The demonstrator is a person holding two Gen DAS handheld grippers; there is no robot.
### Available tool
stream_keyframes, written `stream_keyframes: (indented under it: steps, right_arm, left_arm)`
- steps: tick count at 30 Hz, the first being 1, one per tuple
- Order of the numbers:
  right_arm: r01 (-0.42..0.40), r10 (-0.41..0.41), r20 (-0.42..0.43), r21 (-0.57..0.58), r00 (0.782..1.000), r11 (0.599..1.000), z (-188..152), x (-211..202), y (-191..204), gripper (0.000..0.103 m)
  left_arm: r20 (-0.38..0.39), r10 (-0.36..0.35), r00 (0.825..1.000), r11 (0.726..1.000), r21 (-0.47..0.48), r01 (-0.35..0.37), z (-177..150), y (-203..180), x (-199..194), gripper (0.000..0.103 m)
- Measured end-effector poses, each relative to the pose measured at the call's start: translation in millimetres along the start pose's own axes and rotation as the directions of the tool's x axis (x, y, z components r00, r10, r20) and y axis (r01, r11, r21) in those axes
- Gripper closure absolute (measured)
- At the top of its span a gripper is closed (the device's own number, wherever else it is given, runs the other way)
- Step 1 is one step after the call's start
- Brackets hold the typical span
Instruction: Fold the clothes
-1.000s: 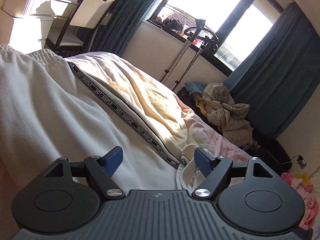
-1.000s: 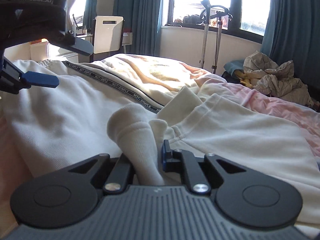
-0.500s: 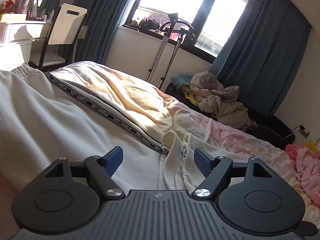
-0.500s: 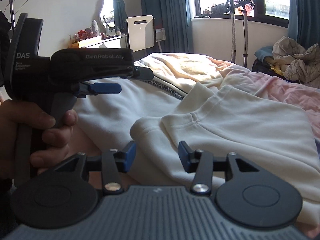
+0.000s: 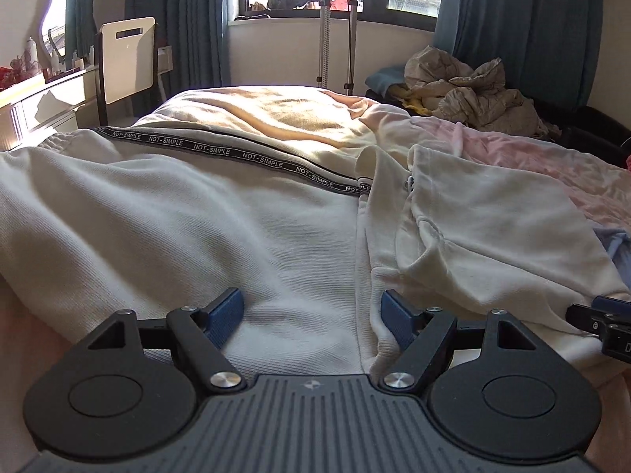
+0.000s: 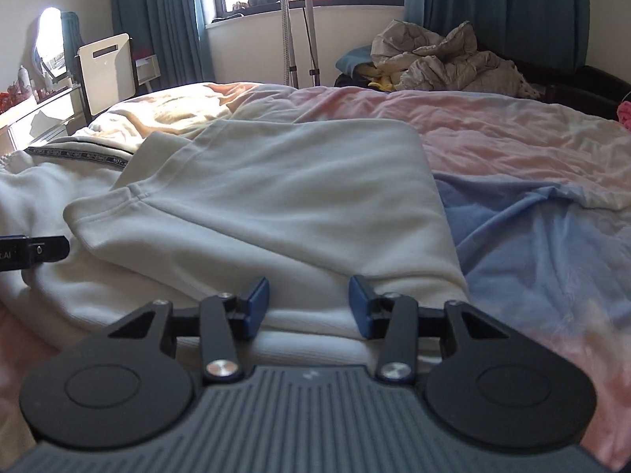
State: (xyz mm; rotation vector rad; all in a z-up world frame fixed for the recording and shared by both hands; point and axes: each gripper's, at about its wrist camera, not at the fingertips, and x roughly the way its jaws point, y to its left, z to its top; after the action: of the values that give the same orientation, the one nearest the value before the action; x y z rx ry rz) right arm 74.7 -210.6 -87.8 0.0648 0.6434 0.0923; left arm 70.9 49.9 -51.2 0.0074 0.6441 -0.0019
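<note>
The bed (image 6: 512, 149) serves as the folding surface. On it the white garment (image 5: 197, 228) lies spread, one part (image 6: 284, 197) already laid over the body as a fold. The left gripper (image 5: 311, 315) hangs low over the cloth, jaws spread wide, gripping nothing. The right gripper (image 6: 308, 303) has just been opening; its jaws stand apart at the near hem, no cloth pinched.

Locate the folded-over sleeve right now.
In the right wrist view the sleeve lies centre frame on the white sweatshirt, just ahead of the open right gripper, left of the blue sheet.
</note>
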Motion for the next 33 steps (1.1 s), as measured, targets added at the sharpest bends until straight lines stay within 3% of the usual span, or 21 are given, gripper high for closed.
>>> stream_keyframes:
  steps: [2,6,9,10,14,17,20,24,26,30,33]
  right_arm:
    - [0.014,-0.014,0.003,-0.013,1.0,1.0,0.4,-1.9,3.5,0.056]
    - [-0.008,0.007,0.001,0.089,1.0,0.996,2.6,-15.2,-5.8,0.056]
    - [0.012,-0.012,0.0,0.122,1.0,0.992,5.5,-22.2,-13.6,0.056]
    - [0.019,-0.019,0.005,0.138,1.0,0.99,7.6,-23.8,-16.9,0.055]
    - [0.015,-0.019,0.019,0.199,1.0,0.98,12.6,-23.9,-24.5,0.055]
    - [0.01,-0.017,0.031,0.225,0.999,0.974,15.7,-22.8,-27.3,0.055]
    - [-0.003,-0.007,0.037,0.269,0.999,0.963,18.4,-21.1,-31.8,0.055]
    - [-0.021,0.009,0.037,0.337,0.999,0.941,21.4,-18.9,-39.0,0.055]
    - [-0.02,0.008,0.035,0.349,0.999,0.937,22.2,-19.1,-39.7,0.055]
    - [-0.012,-0.001,0.038,0.341,0.999,0.94,23.0,-20.6,-38.3,0.055]
    - [-0.011,-0.004,0.041,0.351,0.999,0.936,24.3,-20.8,-40.6,0.055]
  left_arm:
    - [0.023,-0.01,1.0,1.0,-0.011,0.01,0.7,1.5,-7.1,0.024]
    - [0.102,-0.062,0.993,0.996,-0.059,0.068,5.4,5.7,-27.1,0.024]
    - [0.139,-0.13,0.982,0.984,-0.105,0.145,10.3,9.2,-36.3,0.024]
    - [0.15,-0.185,0.971,0.969,-0.134,0.205,11.7,11.5,-36.8,0.024]
    - [0.168,-0.383,0.908,0.87,-0.266,0.416,14.3,19.5,-30.2,0.026]
    - [0.166,-0.511,0.843,0.766,-0.356,0.534,12.8,23.3,-18.3,0.034]
    - [0.096,-0.56,0.823,0.711,-0.454,0.537,7.7,21.8,3.8,0.037]
    - [0.022,-0.546,0.838,0.69,-0.556,0.464,3.6,21.3,22.7,0.039]
    - [0.027,-0.537,0.843,0.675,-0.586,0.449,6.0,19.4,24.0,0.035]
    - [-0.05,-0.518,0.854,0.672,-0.642,0.37,10.3,8.8,38.9,0.033]
    - [-0.059,-0.515,0.855,0.682,-0.633,0.367,12.4,1.7,37.5,0.03]
